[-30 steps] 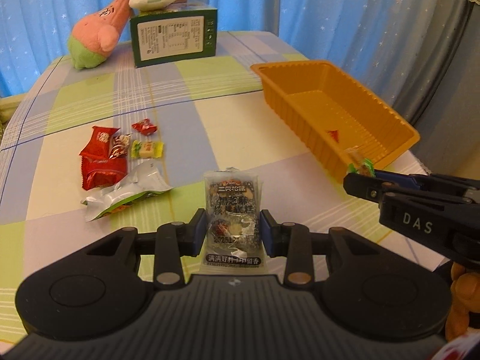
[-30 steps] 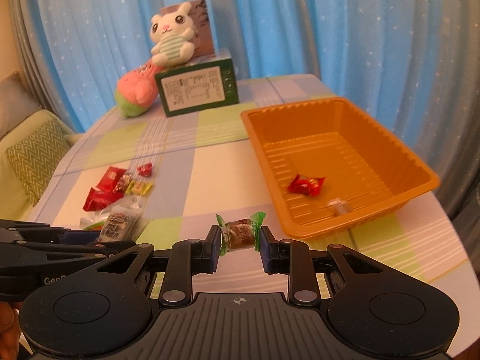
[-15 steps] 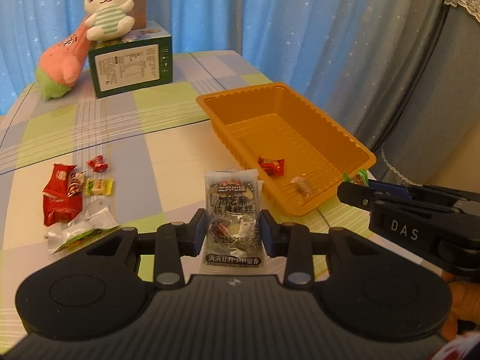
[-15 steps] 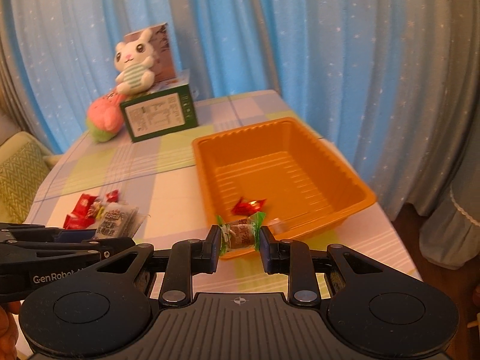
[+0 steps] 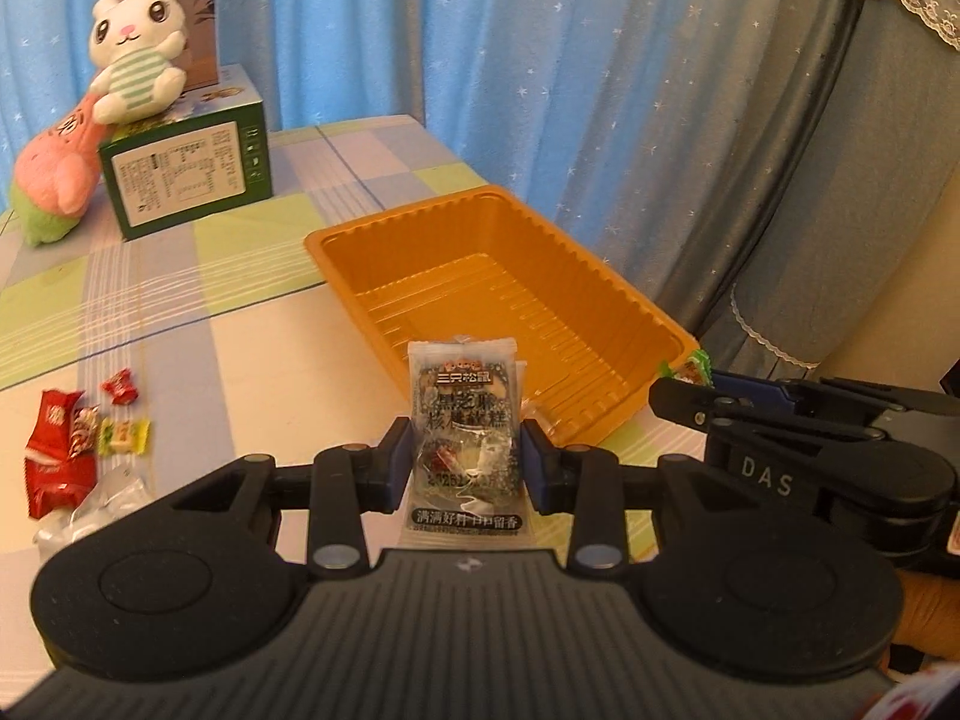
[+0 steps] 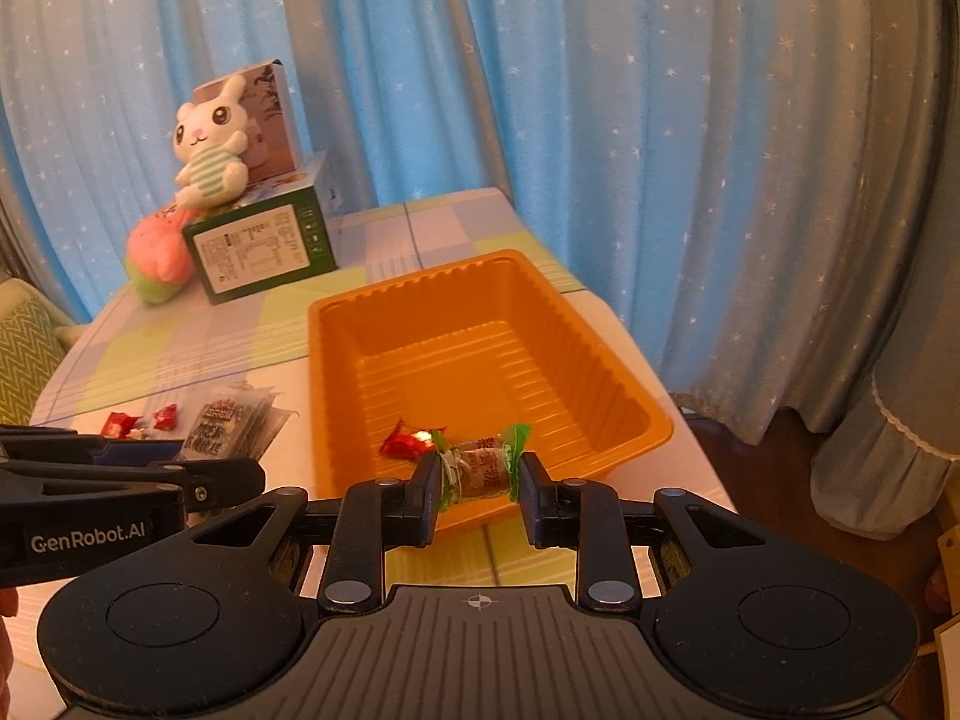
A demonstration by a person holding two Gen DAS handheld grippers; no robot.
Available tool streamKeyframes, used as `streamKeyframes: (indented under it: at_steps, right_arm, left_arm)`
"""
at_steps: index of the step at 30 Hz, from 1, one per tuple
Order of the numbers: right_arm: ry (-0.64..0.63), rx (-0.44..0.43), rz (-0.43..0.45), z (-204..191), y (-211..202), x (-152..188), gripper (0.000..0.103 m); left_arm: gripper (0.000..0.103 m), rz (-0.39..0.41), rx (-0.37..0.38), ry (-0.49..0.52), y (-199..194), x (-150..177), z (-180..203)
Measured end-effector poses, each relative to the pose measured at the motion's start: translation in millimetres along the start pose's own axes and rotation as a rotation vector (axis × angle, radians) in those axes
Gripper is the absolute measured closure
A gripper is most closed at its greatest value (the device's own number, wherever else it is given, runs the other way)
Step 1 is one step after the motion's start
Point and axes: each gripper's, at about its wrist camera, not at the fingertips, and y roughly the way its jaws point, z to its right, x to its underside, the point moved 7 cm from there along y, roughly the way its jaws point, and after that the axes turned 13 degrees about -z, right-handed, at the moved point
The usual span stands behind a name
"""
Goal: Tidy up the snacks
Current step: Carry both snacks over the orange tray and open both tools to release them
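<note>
clear printed snack packet upright, green-wrapped candy crosswise before orange tray

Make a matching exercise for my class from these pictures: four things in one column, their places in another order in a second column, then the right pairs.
Things
1. grey packet
2. green-wrapped candy
3. red candy
4. plush rabbit

Places
A. on the green box
B. in the left gripper
C. lying in the orange tray
D. in the right gripper

Pairs: 1-B, 2-D, 3-C, 4-A
</note>
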Motion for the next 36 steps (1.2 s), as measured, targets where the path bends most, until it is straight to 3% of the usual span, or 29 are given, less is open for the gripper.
streamKeyframes:
  at_steps: [18,27,36]
  right_arm:
    - [-0.019,0.025,-0.029,31.5,34.2,-36.0,0.075]
    - [-0.006,0.033,-0.042,42.6,44.6,-41.1,0.075]
    - [0.000,0.027,-0.048,44.8,46.6,-40.7,0.075]
  left_arm:
    - [0.069,-0.037,0.011,0.007,41.8,-37.3,9.7]
    - [0.069,-0.061,0.013,0.019,64.7,-43.7,10.3]
    - [0.067,-0.041,0.001,0.009,61.6,-42.6,3.0]
